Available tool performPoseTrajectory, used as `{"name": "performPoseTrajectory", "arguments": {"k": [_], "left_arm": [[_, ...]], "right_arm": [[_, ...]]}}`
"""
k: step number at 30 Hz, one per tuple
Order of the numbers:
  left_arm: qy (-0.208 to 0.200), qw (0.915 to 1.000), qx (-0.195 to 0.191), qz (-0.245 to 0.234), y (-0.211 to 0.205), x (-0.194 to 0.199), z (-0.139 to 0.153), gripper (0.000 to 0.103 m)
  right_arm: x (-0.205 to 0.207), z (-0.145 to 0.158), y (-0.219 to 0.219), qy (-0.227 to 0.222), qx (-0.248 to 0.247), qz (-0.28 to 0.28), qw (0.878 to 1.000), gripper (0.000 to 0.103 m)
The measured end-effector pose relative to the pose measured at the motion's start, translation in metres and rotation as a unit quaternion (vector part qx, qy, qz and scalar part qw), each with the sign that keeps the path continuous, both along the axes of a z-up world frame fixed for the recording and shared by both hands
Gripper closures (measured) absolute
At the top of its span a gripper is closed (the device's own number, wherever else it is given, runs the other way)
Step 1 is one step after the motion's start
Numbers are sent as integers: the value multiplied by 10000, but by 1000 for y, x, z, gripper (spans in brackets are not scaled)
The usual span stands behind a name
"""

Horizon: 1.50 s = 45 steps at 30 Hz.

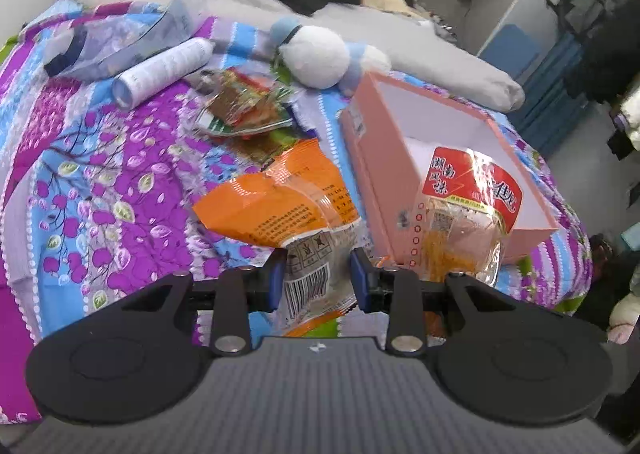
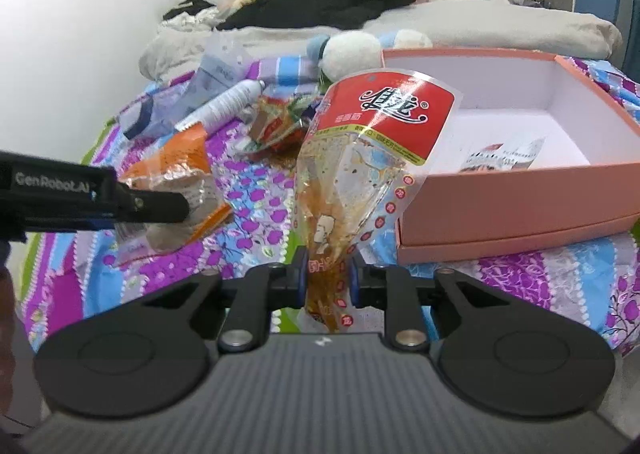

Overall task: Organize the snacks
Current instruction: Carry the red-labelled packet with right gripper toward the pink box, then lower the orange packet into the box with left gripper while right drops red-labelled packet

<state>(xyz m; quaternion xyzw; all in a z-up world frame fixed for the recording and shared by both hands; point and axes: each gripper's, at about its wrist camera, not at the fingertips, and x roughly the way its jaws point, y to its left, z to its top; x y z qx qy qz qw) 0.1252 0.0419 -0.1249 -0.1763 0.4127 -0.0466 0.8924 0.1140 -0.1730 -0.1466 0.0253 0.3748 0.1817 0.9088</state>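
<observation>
Left gripper (image 1: 318,278): clamped on orange packet (image 1: 280,205), barcode end, lifted off quilt (image 1: 80,181).
Right gripper (image 2: 329,280): pinching red-label pouch (image 2: 360,157) by bottom seam, beside pink box (image 2: 520,205).
Handling: both light, floppy, slick film; seams are the best hold.

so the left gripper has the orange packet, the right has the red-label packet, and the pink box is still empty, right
Not quite: the pink box is not empty. The right wrist view shows a packet lying inside. The left gripper does hold the orange packet, the right gripper the red-label packet.
</observation>
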Motion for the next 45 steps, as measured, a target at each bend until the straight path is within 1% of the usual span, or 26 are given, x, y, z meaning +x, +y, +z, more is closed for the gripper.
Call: {"name": "performPoseTrajectory", "arguments": {"k": [2,6,11,18,26,31,35,45], "left_arm": [[-64,9999,44,-77,-6,-3,10,64],[-198,9994,15,-299,-21,-6,28,64],[-329,9979,16,-553,-40,-2,46,64],[-435,9951,-46,-892,-65,15,59,64],[-427,9917,-6,-1212,-102,58,61,64],[-394,9892,19,-1411,-122,96,57,64],[-304,9878,77,-1524,-139,130,47,64],[78,9873,133,-1583,-165,211,7,64]], "right_arm": [[-4,11,-5,-81,15,-33,10000,81],[-11,31,-20,-181,124,-178,9996,81],[-18,48,-36,-333,139,-355,9987,81],[-13,55,-59,-424,199,-676,9966,81],[11,52,-78,-374,255,-929,9947,81],[34,52,-93,-405,209,-1105,9928,80],[59,46,-106,-351,189,-1241,9915,80],[126,20,-127,-123,100,-1330,9910,80]]}}
